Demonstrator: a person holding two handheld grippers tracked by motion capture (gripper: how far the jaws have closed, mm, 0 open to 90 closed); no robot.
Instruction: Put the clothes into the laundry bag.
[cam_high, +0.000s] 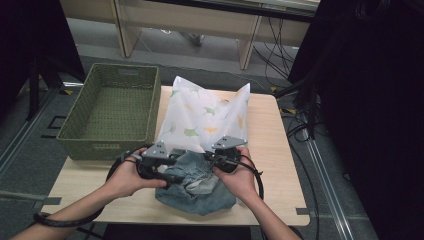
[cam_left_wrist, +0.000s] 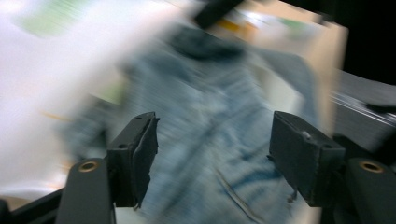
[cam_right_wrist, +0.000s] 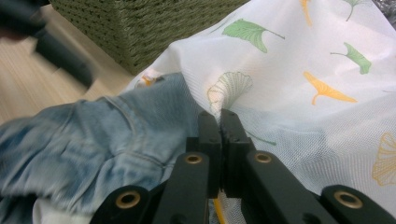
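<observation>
A pair of light-blue jeans (cam_high: 200, 192) lies crumpled at the table's front, its upper end tucked under the mouth of a white mesh bag (cam_high: 205, 120) printed with green and yellow leaves. My left gripper (cam_high: 172, 175) is at the jeans' left side. In the left gripper view it (cam_left_wrist: 212, 123) stands open, with the denim (cam_left_wrist: 210, 84) beyond its jaws and nothing pressed between them. My right gripper (cam_high: 209, 156) is at the bag's mouth. Its jaws (cam_right_wrist: 219, 119) are shut on the bag's edge (cam_right_wrist: 303, 70), just beside the jeans (cam_right_wrist: 93, 140).
A green woven basket (cam_high: 107, 148) stands at the table's left rear, close beside the bag; its wall (cam_right_wrist: 140, 28) appears in the right gripper view. Bare tabletop (cam_high: 270, 150) lies to the right of the bag. Cables and desk legs lie on the floor behind.
</observation>
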